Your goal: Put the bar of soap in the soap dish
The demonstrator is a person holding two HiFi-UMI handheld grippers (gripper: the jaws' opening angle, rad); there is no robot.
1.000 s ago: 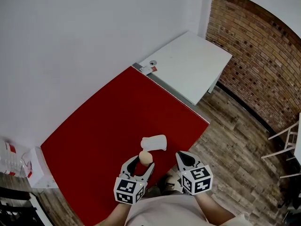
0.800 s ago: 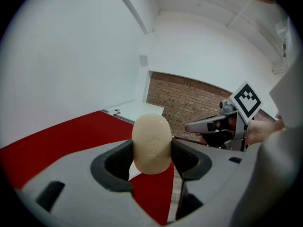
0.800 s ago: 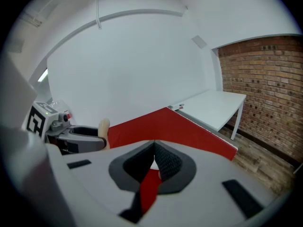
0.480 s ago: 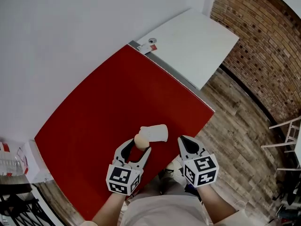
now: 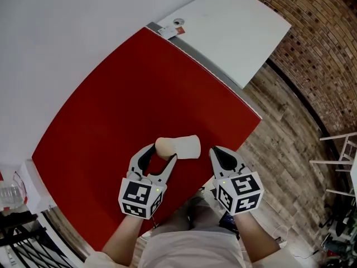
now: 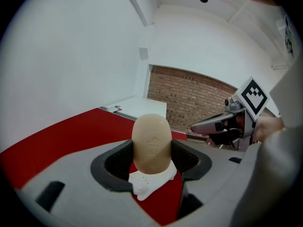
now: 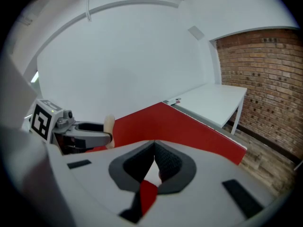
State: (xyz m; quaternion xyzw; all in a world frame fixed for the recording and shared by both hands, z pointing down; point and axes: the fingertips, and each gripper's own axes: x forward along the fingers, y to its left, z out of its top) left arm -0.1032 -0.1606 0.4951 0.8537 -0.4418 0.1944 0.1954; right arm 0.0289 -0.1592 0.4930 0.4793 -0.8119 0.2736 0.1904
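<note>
One red worktop [image 5: 139, 105] carries a white soap dish [image 5: 188, 146] near its front edge, and a white table [image 5: 234, 27] stands well beyond the dish. Left of the dish, the left claw [image 5: 160, 155] is clamped on the tan bar of soap [image 5: 164, 147], which stands upright over the dish's left end and does not lie in it. Right of the dish, the right claw [image 5: 217, 154] has its jaws pressed together, empty.

head view: high up, steeply down onto red table [image 5: 111, 110]; left gripper [image 5: 160, 154] and right gripper [image 5: 216, 152] near, lower centre. gripper views: low, close over own jaws, facing white table [image 6: 137, 105] and brick wall [image 6: 189, 96]. each catches the other gripper at a side edge.
</note>
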